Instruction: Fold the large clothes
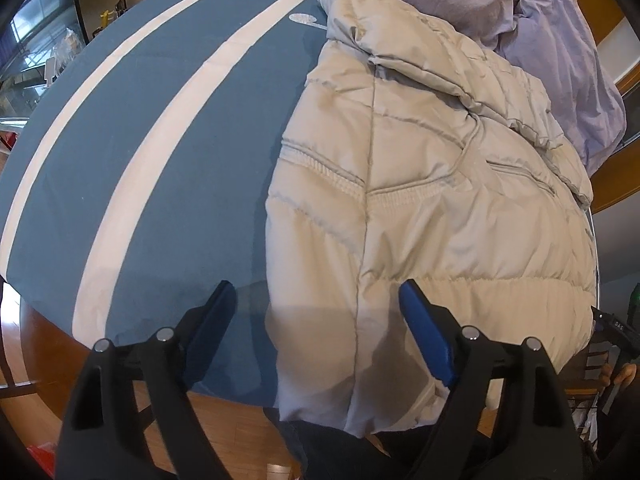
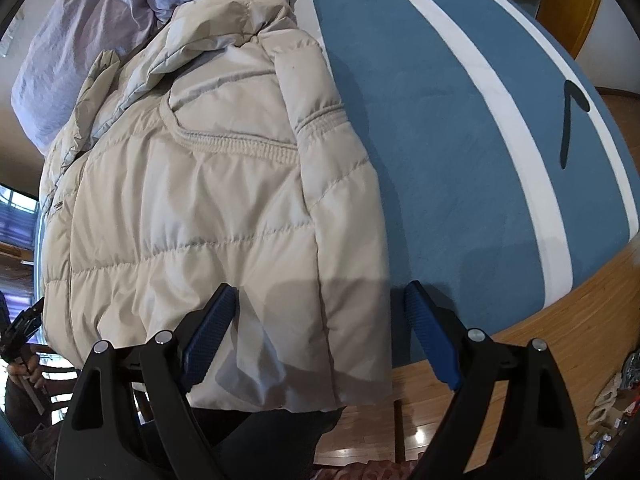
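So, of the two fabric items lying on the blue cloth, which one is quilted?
The beige puffer jacket, with stitched padded rows and ribbed bands. The lilac crumpled sheet behind it is plain and thin.

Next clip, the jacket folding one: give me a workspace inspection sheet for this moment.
Surface: blue cloth with white stripes covering a wooden table.
Job's things: beige puffer jacket, partly folded, hem overhanging the near table edge.
Clutter: lilac bedding heaped behind the jacket; a dark mark on the cloth.
Grippers: left gripper and right gripper both open above the hem, holding nothing.
Cables: nothing seen.
Surroundings: wood floor, small items on the floor.
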`<state>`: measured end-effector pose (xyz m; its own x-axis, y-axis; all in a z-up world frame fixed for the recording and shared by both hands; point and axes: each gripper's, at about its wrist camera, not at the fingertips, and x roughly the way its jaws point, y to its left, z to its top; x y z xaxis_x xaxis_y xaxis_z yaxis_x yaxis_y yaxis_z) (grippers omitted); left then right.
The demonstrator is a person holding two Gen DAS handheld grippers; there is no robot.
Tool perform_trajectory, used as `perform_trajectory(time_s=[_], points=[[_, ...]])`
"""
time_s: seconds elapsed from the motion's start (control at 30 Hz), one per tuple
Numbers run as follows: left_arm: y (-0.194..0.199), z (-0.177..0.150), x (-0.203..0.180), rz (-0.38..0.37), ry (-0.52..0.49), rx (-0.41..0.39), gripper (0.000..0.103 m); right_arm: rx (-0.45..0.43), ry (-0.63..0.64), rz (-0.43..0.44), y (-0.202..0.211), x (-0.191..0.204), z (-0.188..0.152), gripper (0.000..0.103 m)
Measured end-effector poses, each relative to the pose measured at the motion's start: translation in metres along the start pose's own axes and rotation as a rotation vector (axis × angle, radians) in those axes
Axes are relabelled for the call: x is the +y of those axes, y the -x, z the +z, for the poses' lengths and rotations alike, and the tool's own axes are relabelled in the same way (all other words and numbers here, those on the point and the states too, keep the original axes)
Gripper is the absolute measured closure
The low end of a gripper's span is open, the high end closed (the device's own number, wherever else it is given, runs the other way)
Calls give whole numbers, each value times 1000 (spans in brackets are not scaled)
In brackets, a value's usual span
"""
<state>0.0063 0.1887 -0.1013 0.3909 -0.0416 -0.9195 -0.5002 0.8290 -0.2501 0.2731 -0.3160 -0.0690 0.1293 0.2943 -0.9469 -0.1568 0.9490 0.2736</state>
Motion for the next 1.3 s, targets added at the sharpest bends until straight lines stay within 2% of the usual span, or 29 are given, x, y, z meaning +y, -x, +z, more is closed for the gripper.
perform_trajectory(time_s=[0.2,0.37,0.53,0.73,0.8,0.87,0.9,0.97,1.07,1.17,1.3], points=[[2,-3,-3,-7,-2,-1,26,-5,9,19,4,-4,-9,21],[2,-5,-6,-20,-5,2,32,-6,20,50,6,-4,-15,37],[2,-9,-11,-28,-8,5,33,-1,23,71,7,-4,-18,48],[2,-13,-14,-45,-9,7,37,-1,28,73,6,-5,-21,49],[2,-15,-16,-42,-10,3,40,2,34,75,5,-5,-22,53],[2,-15,-16,-43,-7,1,47,3,37,87,5,-5,-23,67],[3,-15,-16,-49,-4,1,50,0,39,92,6,-5,-23,71],[4,-16,-16,-63,0,-1,64,-12,41,104,8,-3,-24,85],[7,-13,-19,-74,-6,-8,78,-31,48,103,11,0,-21,90],[15,-8,-26,-66,-28,-19,87,-56,61,86,16,4,-18,93],[30,2,-34,-68,-52,-53,90,-118,69,94,29,12,-8,94]])
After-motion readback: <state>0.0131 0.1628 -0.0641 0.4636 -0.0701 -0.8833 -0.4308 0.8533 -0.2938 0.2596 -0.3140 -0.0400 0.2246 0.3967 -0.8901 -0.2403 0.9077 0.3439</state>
